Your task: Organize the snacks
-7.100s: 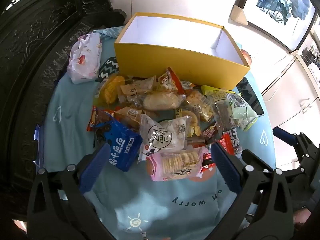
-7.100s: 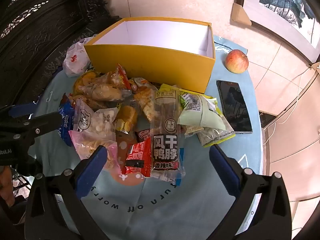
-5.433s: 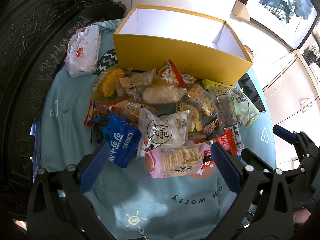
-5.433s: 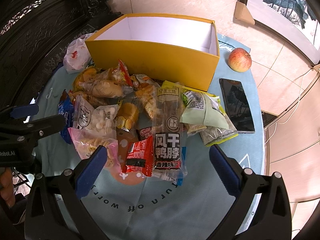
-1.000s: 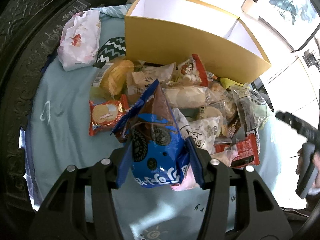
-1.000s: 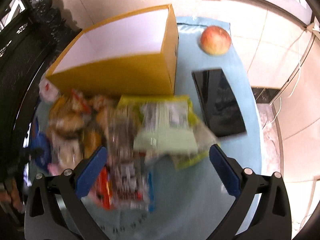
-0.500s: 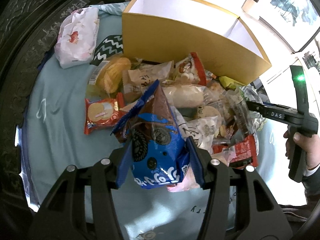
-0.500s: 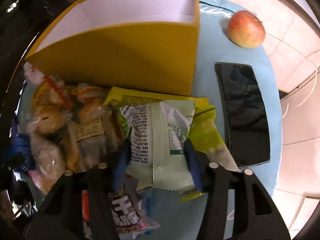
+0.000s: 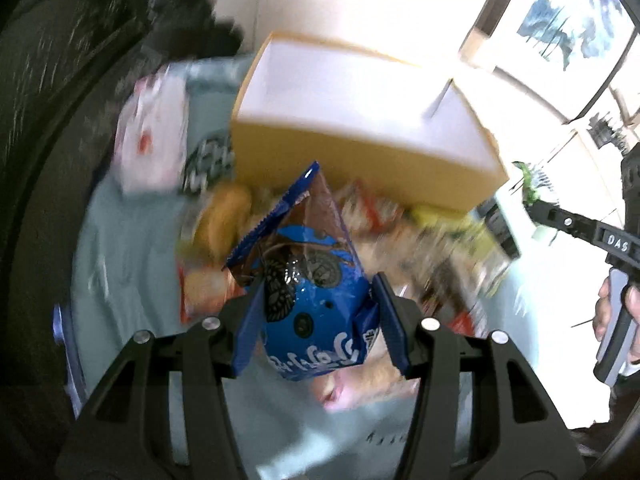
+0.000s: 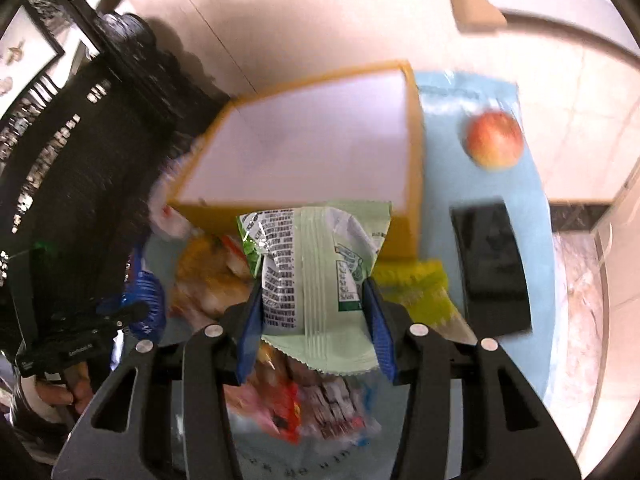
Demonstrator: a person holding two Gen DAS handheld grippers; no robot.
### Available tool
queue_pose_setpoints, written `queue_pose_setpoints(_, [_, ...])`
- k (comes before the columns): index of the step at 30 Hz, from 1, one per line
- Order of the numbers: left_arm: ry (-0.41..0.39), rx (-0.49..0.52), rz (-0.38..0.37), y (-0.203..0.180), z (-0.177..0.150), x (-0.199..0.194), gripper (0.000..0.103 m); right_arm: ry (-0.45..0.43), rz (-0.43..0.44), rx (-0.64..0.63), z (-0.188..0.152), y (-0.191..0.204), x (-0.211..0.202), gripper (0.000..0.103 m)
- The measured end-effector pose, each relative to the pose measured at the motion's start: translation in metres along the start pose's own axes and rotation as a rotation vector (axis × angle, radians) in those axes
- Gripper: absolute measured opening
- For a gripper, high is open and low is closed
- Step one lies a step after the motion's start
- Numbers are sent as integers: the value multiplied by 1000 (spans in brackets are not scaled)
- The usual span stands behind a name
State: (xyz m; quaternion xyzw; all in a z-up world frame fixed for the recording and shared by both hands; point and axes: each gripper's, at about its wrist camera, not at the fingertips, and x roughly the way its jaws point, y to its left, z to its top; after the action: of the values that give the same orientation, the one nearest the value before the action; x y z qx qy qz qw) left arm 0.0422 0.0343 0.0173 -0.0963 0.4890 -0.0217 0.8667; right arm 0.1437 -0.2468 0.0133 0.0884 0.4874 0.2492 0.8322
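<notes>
L gripper (image 9: 316, 316): clenched on blue cookie pack (image 9: 308, 308), lower centre of L view; pack held upright, off the pile, tip reaching up twd box front.
R gripper (image 10: 312, 304): clenched on pale-green snack bag (image 10: 316, 276), centre of R view; bag sits betw both blue pads, top edge overlapping the box's near wall in frame.
Change, R side: a sec ago its jaws were wide open above the pile; half a sec ago they'd closed round the green bag; now bag is lifted clear & cam swings twd box (bkgd blurred).
Change, L side: cookie pack was already gripped a sec ago; now whole view smears, so L is moving too.
Yellow box (image 10: 414, 200): upper centre in both views, white inside, nothing in it as far as visible.
Remaining pile (image 9: 400, 232): mid-frame below box in L view, blurred, can't pick out items.
Bystanders: apple (image 10: 495, 145) & phone (image 10: 494, 268), R side of R view, on blue cloth (image 10: 548, 352), apart from pile.
Meaning: prob. first two snacks en route to box; none stowed yet, most of job left.
Next: carry both over rim, let go inside.
</notes>
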Motion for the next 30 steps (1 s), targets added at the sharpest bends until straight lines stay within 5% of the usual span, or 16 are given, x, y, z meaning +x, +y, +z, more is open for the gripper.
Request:
queue_pose_setpoints(6, [-143,71,-35,-30,82,-6,47,-84,9,-35,59,24,24,49])
queue_pose_setpoints(8, [-169,96,-26,-41,111,7,35,-82,-2,-24,78,24,38,49])
queue_pose_setpoints(11, [-160,90,-29,-48,144,42,35,-53,-45,-20,96,25,71,49])
queue_pose_setpoints(15, [-54,40,17,-39,169,103,31,20,-139,73,100,4,113,57])
queue_pose_setpoints(17, [-30,4,21,-28,170,118,31,19,-185,112,95,-6,115,74])
queue_pose_setpoints(22, [-49,36,13,-24,152,105,32,-79,-143,-1,84,4,78,74])
queue_pose_setpoints(30, [-59,106,-16,-43,98,74,58,-98,-132,-28,61,0,43,74])
